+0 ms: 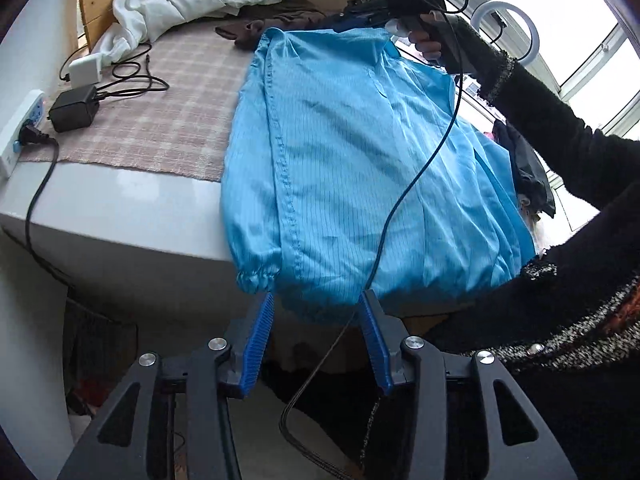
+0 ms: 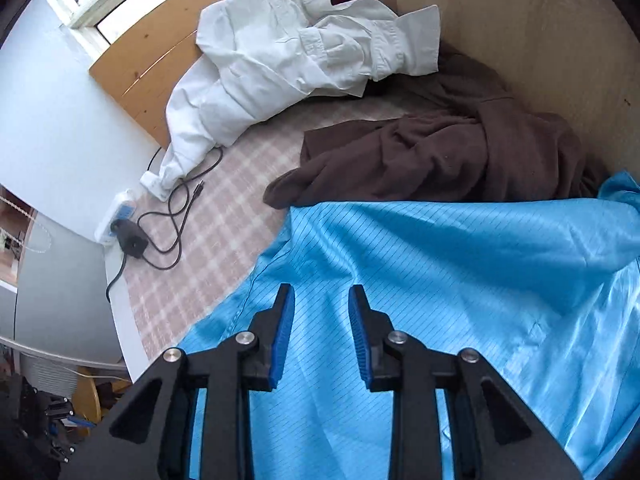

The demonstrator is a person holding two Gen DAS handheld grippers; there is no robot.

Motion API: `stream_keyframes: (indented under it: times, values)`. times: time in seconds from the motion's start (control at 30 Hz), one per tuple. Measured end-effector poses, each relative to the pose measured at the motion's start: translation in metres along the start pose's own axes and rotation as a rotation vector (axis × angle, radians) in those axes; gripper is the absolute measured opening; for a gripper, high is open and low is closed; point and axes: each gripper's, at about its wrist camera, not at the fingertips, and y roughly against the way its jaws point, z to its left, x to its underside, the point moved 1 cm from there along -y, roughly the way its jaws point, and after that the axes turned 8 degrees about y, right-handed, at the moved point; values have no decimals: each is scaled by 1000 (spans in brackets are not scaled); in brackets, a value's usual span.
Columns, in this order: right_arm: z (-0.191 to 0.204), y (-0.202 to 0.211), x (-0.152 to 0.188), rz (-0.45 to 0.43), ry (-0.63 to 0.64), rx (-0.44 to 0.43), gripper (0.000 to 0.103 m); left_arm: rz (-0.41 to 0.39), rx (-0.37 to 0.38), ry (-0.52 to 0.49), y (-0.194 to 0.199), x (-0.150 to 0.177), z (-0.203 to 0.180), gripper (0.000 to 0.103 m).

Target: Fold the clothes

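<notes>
Left gripper (image 1: 316, 300): jaws gaping, empty, hovering at shiny blue striped garment's (image 1: 360, 152) 6 o'clock hem.
Right gripper (image 2: 320, 296): standing parted, gripping nothing, over the garment.

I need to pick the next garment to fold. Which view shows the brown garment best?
The right wrist view: the brown garment lies crumpled in full sight beyond the blue garment. The left wrist view shows only a dark edge.

You are working in a lived-in home room: a checked cloth (image 2: 224, 216) covers the white table (image 1: 120, 208), rumpled clothes (image 2: 288, 48) lie against a wooden board (image 2: 160, 52), chargers sit plugged into a power strip (image 1: 20, 128), and windows (image 1: 600, 64) let daylight in.
</notes>
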Motion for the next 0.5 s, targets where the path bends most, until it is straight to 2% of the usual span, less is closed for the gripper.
stream_keyframes:
  times: [0.1,0.17,0.23,0.5]
  values:
    - [26,-30,-5,58,50,1,34,35,11,-23,-35,-10,-4,42]
    - [39,-54,-10,94,53,-17,34,65,-43,-40,-54,-12,-3,42]
    - [48,-74,-16,114,57,9,34,81,-83,-35,-68,-13,3,42]
    - [49,-130,-32,226,7,71,34,66,-45,10,-78,-9,9,42]
